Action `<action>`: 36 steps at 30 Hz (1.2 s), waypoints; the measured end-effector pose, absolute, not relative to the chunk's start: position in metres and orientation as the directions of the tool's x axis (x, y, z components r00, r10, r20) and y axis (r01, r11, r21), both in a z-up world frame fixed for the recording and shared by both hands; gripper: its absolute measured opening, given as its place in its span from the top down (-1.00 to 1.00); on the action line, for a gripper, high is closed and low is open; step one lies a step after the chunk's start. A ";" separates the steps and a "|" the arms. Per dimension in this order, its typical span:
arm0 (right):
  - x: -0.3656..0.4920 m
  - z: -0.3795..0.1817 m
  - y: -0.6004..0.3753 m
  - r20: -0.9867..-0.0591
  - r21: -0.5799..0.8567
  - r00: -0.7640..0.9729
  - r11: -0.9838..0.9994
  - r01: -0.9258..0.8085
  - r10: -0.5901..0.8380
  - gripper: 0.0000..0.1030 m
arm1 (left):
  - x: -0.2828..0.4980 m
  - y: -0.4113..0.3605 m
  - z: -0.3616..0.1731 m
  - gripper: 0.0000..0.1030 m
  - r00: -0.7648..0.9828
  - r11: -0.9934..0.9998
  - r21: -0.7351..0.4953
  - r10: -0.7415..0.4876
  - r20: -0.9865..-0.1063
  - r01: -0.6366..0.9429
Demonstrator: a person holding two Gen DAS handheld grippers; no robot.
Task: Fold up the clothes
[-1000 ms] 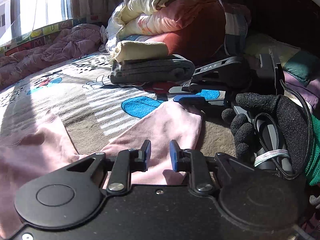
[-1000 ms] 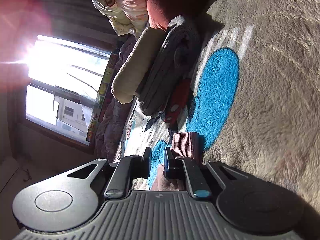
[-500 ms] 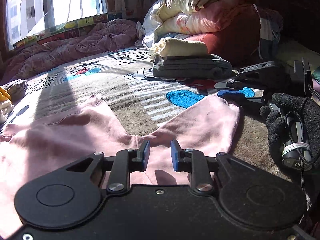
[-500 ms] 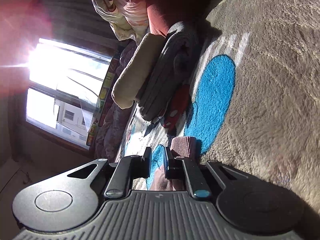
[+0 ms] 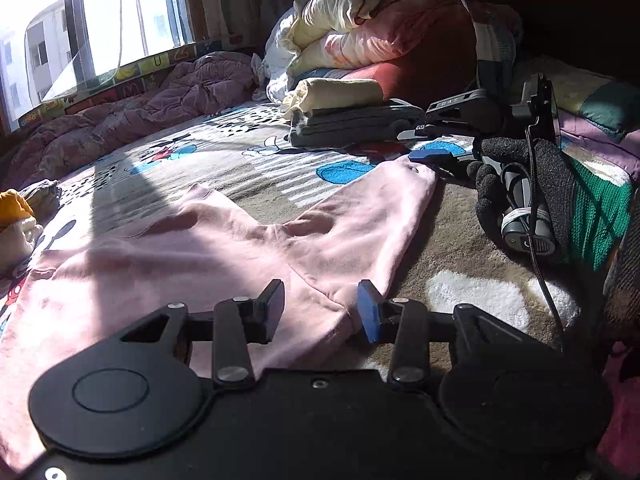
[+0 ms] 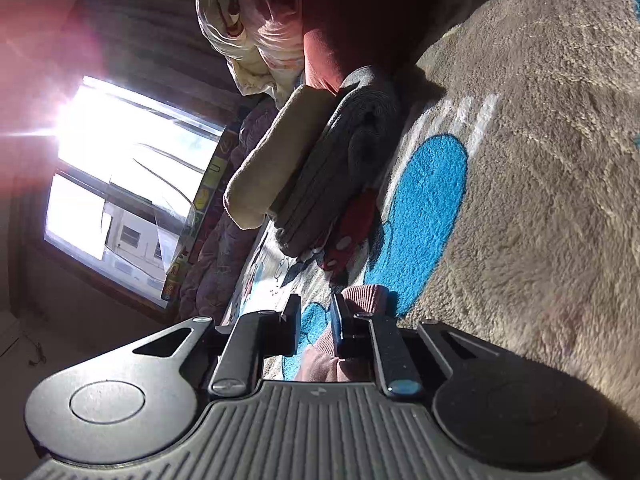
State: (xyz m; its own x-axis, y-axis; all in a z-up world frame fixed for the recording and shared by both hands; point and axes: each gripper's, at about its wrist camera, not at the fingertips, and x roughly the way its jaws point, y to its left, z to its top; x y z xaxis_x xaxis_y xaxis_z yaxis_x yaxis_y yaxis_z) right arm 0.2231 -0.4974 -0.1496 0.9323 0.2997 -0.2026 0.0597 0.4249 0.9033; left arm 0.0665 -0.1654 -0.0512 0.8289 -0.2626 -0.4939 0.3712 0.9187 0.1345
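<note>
A pink sweatshirt [image 5: 192, 256] lies spread on the patterned bed blanket [image 5: 260, 160], one sleeve reaching right toward the other gripper. My left gripper [image 5: 320, 312] is open just above the shirt's near edge, a fold of pink cloth between its fingers but not clamped. My right gripper [image 6: 316, 316] is open; the sleeve's ribbed cuff [image 6: 366, 294] lies beside and under its right finger. In the left wrist view the right gripper [image 5: 436, 148] sits at the sleeve end, held by a black-gloved hand [image 5: 520, 184].
A folded grey garment with a cream one on top [image 5: 352, 112] lies at the back, in front of piled pillows and quilts [image 5: 380, 36]. A purple quilt [image 5: 120, 120] runs under the window. Yellow and white clothes [image 5: 16, 216] lie at the left.
My left gripper has pulled back and opened wide, so more of the pink shirt shows. My right gripper has opened slightly at the cuff and stayed in place.
</note>
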 end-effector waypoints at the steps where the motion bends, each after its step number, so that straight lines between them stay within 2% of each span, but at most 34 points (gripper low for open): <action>1: 0.219 -0.147 -0.497 -0.195 0.899 0.938 0.435 0.054 0.286 0.41 | 0.061 -0.152 -0.047 0.24 0.833 0.925 0.124 -0.257 -0.489 0.359; 3: 0.211 -0.139 -0.495 -0.189 0.880 0.948 0.473 0.048 0.255 0.12 | 0.051 -0.125 -0.041 0.23 0.843 0.939 0.114 -0.234 -0.484 0.326; 4: 0.207 -0.134 -0.492 -0.190 0.863 0.951 0.504 0.043 0.245 0.06 | 0.046 -0.112 -0.039 0.23 0.850 0.945 0.116 -0.215 -0.481 0.304; 8: 0.186 -0.104 -0.464 -0.183 0.743 0.954 0.669 -0.025 0.238 0.06 | 0.039 -0.058 -0.038 0.22 0.860 0.978 0.076 -0.132 -0.493 0.193; 15: 0.155 -0.068 -0.379 -0.190 0.559 0.923 0.809 -0.180 0.336 0.09 | 0.045 0.047 -0.032 0.21 0.835 0.964 -0.236 -0.026 -0.549 -0.125; 20: 0.125 -0.054 -0.291 -0.243 0.404 0.848 0.844 -0.353 0.471 0.09 | 0.029 0.126 -0.029 0.21 0.840 0.846 -0.436 0.026 -0.542 -0.307; 23: 0.107 -0.050 -0.236 -0.284 0.312 0.790 0.832 -0.459 0.543 0.09 | 0.016 0.169 -0.034 0.21 0.829 0.759 -0.509 0.071 -0.555 -0.406; 29: 0.072 -0.047 -0.144 -0.336 0.213 0.680 0.756 -0.619 0.652 0.10 | -0.011 0.242 -0.046 0.21 0.808 0.647 -0.540 0.213 -0.550 -0.538; 32: 0.062 -0.046 -0.115 -0.348 0.204 0.647 0.728 -0.655 0.679 0.11 | -0.011 0.275 -0.043 0.21 0.827 0.627 -0.577 0.209 -0.521 -0.523; 36: 0.056 -0.046 -0.083 -0.361 0.225 0.610 0.701 -0.677 0.706 0.11 | 0.012 0.305 -0.035 0.21 0.847 0.701 -0.540 0.179 -0.500 -0.467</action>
